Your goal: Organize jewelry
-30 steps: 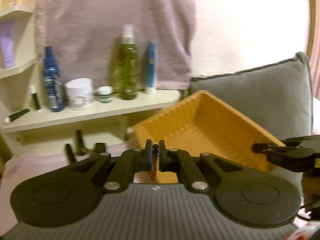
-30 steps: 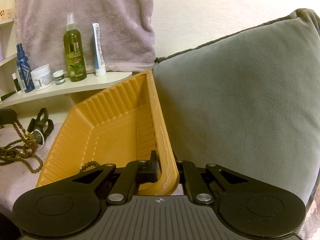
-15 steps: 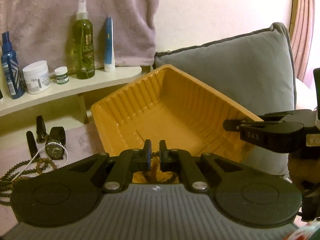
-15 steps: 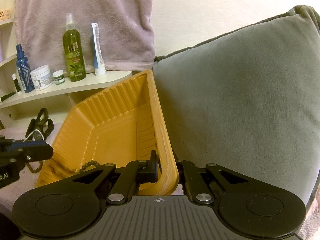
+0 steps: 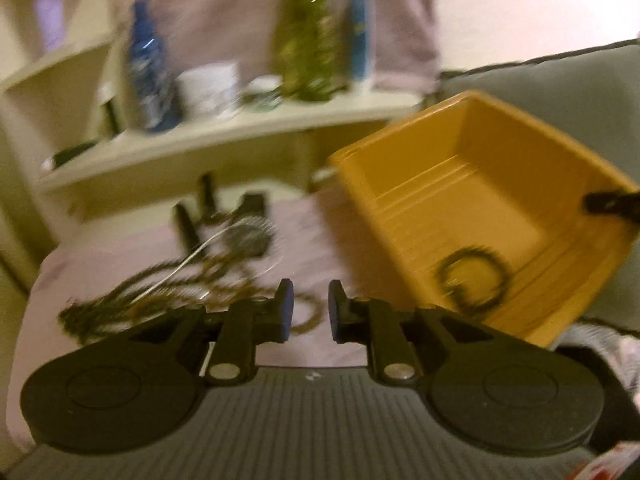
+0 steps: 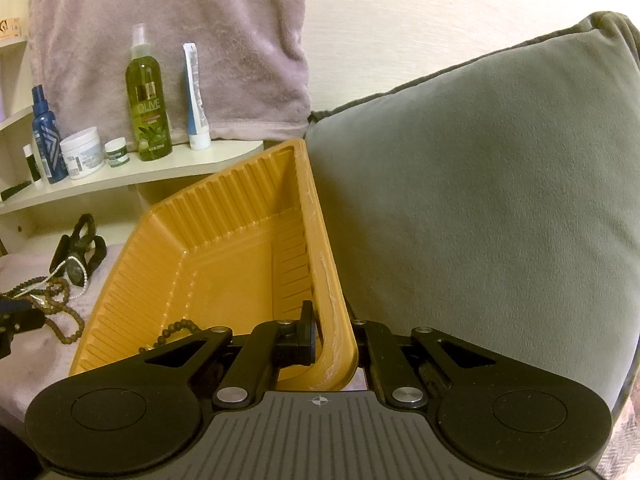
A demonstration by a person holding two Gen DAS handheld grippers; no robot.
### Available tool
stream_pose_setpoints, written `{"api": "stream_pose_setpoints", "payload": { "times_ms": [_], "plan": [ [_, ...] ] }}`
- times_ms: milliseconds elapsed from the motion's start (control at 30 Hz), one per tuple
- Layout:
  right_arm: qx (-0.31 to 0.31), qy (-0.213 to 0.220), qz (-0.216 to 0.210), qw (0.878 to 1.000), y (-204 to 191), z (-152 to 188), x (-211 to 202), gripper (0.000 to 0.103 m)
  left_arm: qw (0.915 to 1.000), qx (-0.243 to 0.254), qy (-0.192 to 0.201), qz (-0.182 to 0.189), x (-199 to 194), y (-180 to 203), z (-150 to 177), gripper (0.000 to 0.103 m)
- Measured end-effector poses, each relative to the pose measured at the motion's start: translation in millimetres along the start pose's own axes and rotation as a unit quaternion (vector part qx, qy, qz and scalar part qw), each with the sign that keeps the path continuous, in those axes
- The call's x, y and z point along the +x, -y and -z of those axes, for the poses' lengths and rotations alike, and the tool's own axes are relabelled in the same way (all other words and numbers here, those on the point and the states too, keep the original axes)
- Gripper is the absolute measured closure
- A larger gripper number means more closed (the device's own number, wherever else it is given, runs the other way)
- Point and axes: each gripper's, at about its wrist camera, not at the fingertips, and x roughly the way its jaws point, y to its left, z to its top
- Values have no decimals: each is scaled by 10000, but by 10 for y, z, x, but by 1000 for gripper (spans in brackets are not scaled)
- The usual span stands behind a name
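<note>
- Left gripper [image 5: 310,307]: matte black linkage arms, two round black pivot discs at lower left and lower right of frame, silver screw heads on the inner links.
- Finger pads [image 5: 285,312] show a blue face.
- Grey ribbed housing along bottom edge, small white mark at its top centre.
- Right gripper [image 6: 334,334]: same black arms, discs, silver screws; dark ribbed housing with a white crosshair mark at centre.
</note>
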Motion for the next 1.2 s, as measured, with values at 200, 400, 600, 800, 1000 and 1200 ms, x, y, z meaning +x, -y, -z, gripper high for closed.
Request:
{"api": "stream_pose_setpoints", "payload": {
  "times_ms": [200,400,600,800,1000,1200],
  "plan": [
    [-13,-15,13,10000,-1,-3,16,98,9990,-157,-131,-399,92,-237,146,83],
    [-34,-39,20,10000,6,-1,37,98,9962,-455,-247,-698,213,-446,190,80],
    [-39,-40,26,10000,7,-1,40,97,9890,-751,-171,-1262,268,-766,181,80],
    [-66,-64,48,9999,5,1,60,97,9844,-1014,-270,-1415,411,-1048,185,80],
    [-95,-85,77,9999,-5,-6,77,97,9860,-1003,-285,-1298,514,-1058,209,80],
    [-111,-89,78,9999,-11,-15,85,97,9863,-1021,-316,-1259,556,-1076,227,90]
  ]
}}
